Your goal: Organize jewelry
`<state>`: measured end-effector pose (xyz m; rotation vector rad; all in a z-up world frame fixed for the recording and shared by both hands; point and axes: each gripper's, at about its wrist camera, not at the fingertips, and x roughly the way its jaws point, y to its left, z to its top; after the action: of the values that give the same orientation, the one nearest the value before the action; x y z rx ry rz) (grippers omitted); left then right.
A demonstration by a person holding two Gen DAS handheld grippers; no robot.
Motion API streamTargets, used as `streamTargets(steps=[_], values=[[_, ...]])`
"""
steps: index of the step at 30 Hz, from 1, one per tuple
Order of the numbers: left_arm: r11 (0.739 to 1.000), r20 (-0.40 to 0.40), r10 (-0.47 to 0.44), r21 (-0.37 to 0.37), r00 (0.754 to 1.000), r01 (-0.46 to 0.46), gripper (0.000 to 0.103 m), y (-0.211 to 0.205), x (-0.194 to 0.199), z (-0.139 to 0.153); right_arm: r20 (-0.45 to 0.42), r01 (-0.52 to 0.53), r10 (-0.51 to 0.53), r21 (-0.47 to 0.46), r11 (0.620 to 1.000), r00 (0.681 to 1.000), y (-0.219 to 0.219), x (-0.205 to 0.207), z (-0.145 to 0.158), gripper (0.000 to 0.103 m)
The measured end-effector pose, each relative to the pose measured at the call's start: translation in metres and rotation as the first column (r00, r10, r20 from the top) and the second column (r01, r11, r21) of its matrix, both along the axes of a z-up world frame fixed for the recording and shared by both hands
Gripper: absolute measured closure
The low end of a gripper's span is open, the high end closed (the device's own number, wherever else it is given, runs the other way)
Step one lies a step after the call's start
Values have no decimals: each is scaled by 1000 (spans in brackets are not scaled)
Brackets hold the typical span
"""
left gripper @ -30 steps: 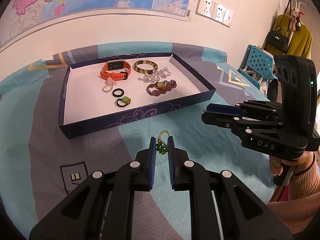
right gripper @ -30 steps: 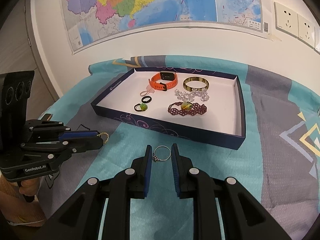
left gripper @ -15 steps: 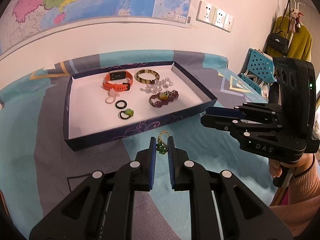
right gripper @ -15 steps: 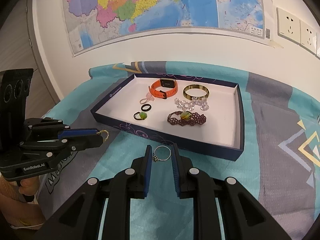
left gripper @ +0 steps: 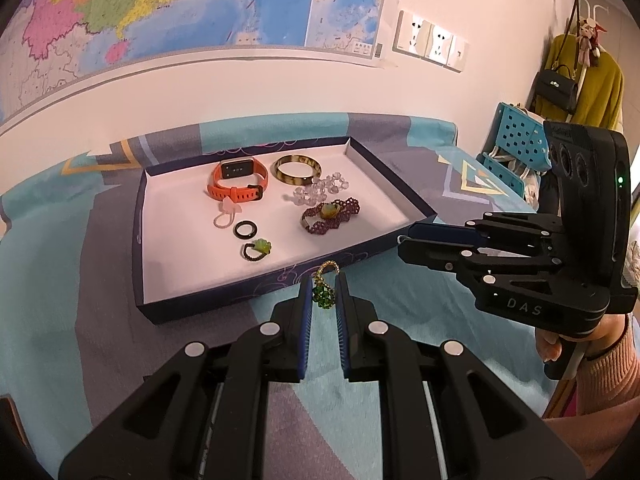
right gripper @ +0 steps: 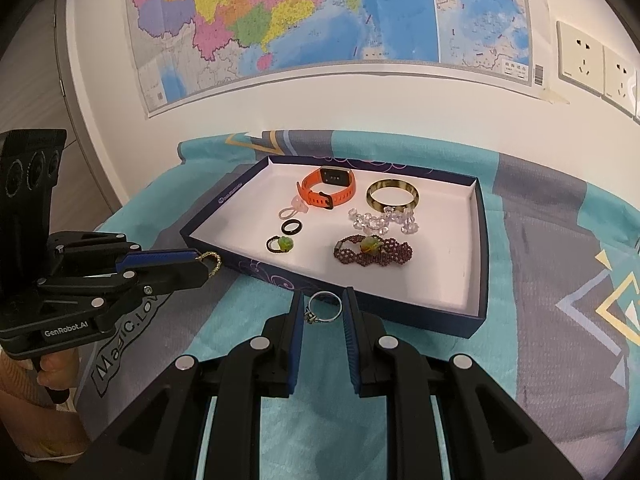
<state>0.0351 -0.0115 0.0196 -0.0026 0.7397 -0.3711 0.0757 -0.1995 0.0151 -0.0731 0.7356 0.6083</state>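
Note:
A dark blue tray (left gripper: 280, 284) (right gripper: 478, 240) with a white floor lies on the bed. In it are an orange watch (left gripper: 236, 184) (right gripper: 328, 188), a gold bangle (left gripper: 298, 170) (right gripper: 394, 196), clear crystal beads (left gripper: 318, 192), a purple beaded bracelet (left gripper: 330, 216) (right gripper: 374, 254), a black ring (left gripper: 245, 229) and a green-stone ring (left gripper: 256, 249). My left gripper (left gripper: 324, 294) (right gripper: 204, 262) is shut on a green beaded earring with a gold loop (left gripper: 323, 295), just before the tray's near wall. My right gripper (right gripper: 324, 310) (left gripper: 404, 242) is shut on a silver ring (right gripper: 324, 308), also in front of the tray.
The bed carries a teal and grey patterned cover (left gripper: 60, 280). A map (right gripper: 280, 12) and wall sockets (left gripper: 430, 44) are on the wall behind. A blue plastic chair (left gripper: 516, 144) and hanging clothes with a bag (left gripper: 576, 80) stand at the right.
The view of the tray has shifted slightly in both cameras; both grippers keep holding their pieces in front of the tray.

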Motion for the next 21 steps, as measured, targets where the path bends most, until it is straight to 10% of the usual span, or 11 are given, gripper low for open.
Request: streamTargets(steps=[21], values=[[1000, 14, 5, 5, 1000, -5, 91, 0, 12, 5, 12, 2, -2, -4, 1000, 1000, 2, 9, 4, 86]])
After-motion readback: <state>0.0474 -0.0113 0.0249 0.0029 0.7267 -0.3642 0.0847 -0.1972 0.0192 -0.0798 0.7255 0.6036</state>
